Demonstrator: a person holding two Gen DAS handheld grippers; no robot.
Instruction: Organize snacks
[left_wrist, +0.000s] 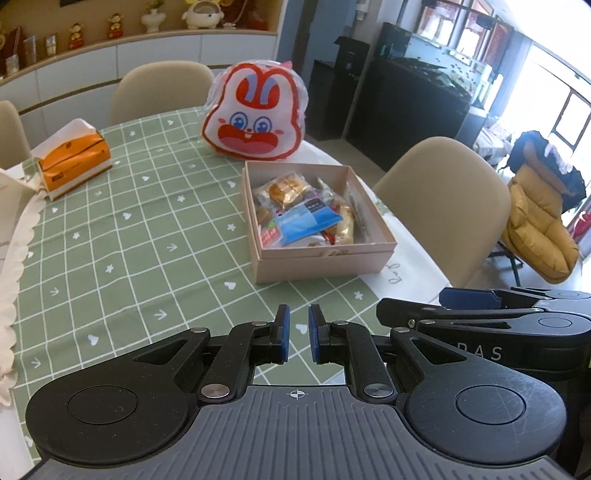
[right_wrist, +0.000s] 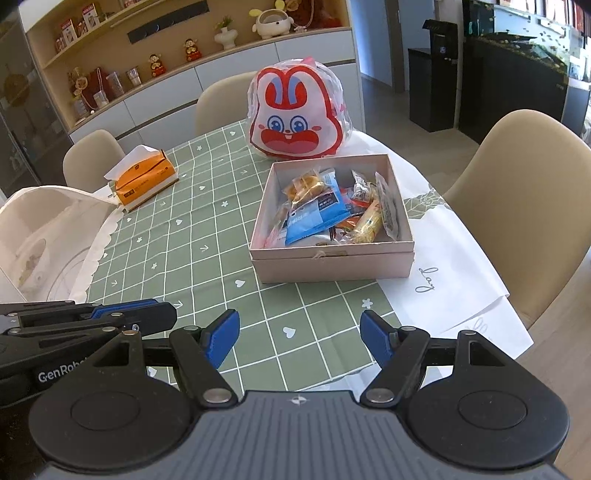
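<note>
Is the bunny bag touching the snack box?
Cannot tell. In both wrist views the bunny bag sits right behind the box, and the box's back wall hides where they would meet.

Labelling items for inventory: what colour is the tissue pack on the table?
Orange with white edges; the tissue pack shows best in the left wrist view.

Matt pink cardboard box (right_wrist: 332, 264); glossy crinkled plastic snack wrappers (right_wrist: 314, 218) inside. Rabbit bag (right_wrist: 295, 118) in shiny clear plastic film. Worktop cloth (left_wrist: 129, 240) smooth green checked, slightly creased. Tissue pack (left_wrist: 74, 162) soft glossy orange plastic. Chairs (right_wrist: 524, 206) smooth matt beige.
</note>
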